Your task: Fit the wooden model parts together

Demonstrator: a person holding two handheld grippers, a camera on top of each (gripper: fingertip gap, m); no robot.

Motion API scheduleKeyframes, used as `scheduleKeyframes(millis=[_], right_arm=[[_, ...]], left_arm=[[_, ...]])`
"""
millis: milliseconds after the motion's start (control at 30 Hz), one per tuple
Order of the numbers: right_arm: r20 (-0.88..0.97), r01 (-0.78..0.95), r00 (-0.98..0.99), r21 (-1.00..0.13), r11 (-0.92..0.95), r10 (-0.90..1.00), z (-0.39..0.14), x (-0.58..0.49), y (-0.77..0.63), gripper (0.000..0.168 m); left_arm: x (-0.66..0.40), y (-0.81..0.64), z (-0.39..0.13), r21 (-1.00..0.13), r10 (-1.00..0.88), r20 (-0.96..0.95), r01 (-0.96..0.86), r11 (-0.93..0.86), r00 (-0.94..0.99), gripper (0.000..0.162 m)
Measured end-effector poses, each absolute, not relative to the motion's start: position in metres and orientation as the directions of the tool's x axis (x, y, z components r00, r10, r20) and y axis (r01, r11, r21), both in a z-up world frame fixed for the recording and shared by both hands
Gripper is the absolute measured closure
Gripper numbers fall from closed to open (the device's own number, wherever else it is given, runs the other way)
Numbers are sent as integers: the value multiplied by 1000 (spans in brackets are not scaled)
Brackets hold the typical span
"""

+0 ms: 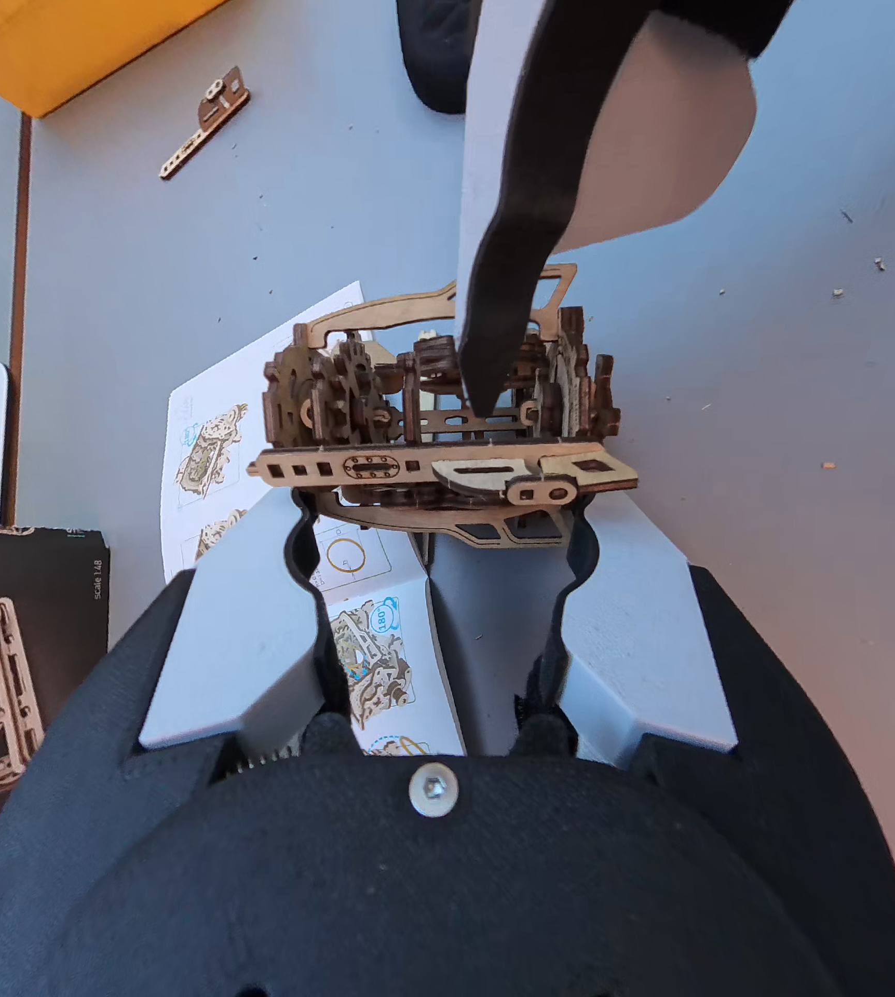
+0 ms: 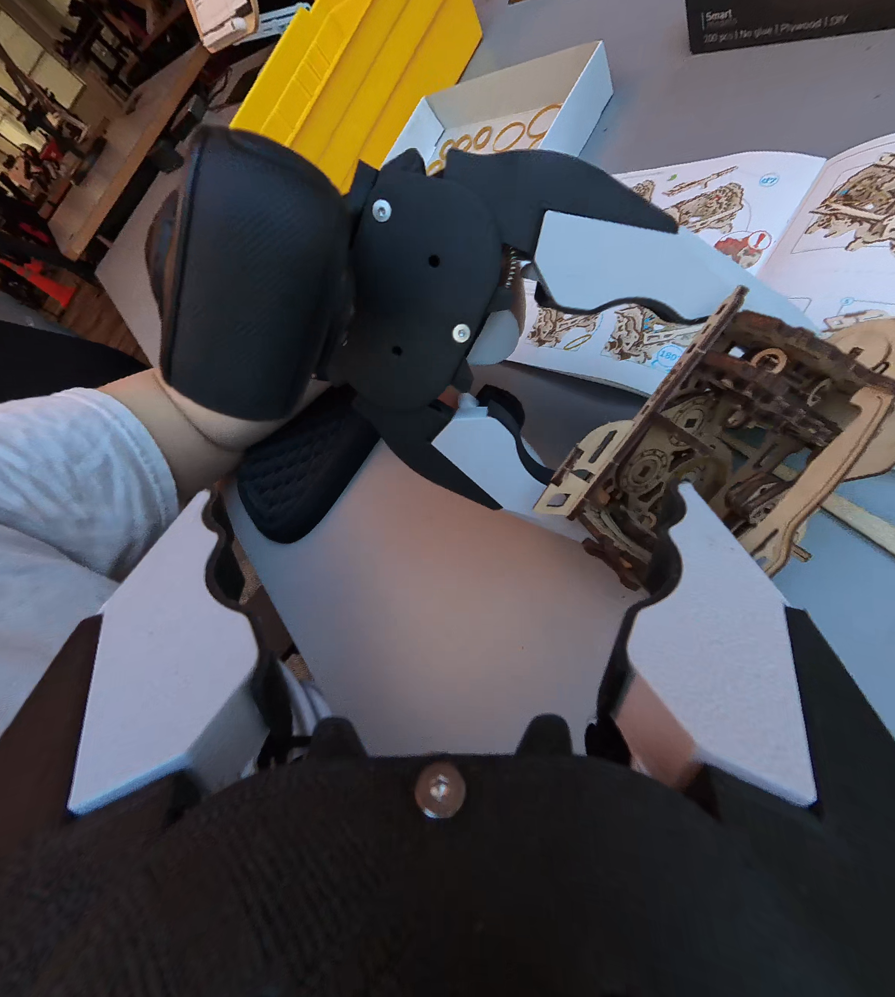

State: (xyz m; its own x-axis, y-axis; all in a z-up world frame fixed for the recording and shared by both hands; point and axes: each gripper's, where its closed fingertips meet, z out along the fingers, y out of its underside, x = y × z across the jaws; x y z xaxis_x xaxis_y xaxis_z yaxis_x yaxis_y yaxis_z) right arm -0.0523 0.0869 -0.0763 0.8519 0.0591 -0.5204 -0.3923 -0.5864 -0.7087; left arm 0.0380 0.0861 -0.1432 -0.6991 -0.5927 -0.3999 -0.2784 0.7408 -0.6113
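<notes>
The wooden model [image 1: 434,431], a half-built frame full of dark gears, is held clear of the table. My left gripper [image 1: 440,507] is shut on it, its fingertips clamping the two ends of the light side plate. The right wrist view shows the same grip from the side, with the model [image 2: 731,431] tilted. My right gripper [image 2: 442,512] is open wide and empty. Its right fingertip [image 2: 672,518] touches the model's lower edge. In the left wrist view this finger [image 1: 488,350] reaches down from above into the middle of the model's gears.
An open instruction booklet [image 2: 758,205] lies under the model on the grey table [image 1: 758,377]. A loose wooden part [image 1: 202,124] lies at the back left near a yellow bin [image 1: 57,48]. A dark kit box [image 1: 19,674] lies left. A white box of rubber bands [image 2: 515,108] stands behind.
</notes>
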Motion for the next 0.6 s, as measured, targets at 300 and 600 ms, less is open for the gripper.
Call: scheduleKeyframes(millis=[300,600], right_arm=[[-256,-232,965,-751,-619,-51,-106,-43,100,18],[-259,-238,964,-742,-627,-59,-118,-42,104,18]], left_arm=[[45,89,-138,-572,-561,-535,-217,791,-632,68],[46,88,-138,-575,-558,-541,-208,792,-630,68]])
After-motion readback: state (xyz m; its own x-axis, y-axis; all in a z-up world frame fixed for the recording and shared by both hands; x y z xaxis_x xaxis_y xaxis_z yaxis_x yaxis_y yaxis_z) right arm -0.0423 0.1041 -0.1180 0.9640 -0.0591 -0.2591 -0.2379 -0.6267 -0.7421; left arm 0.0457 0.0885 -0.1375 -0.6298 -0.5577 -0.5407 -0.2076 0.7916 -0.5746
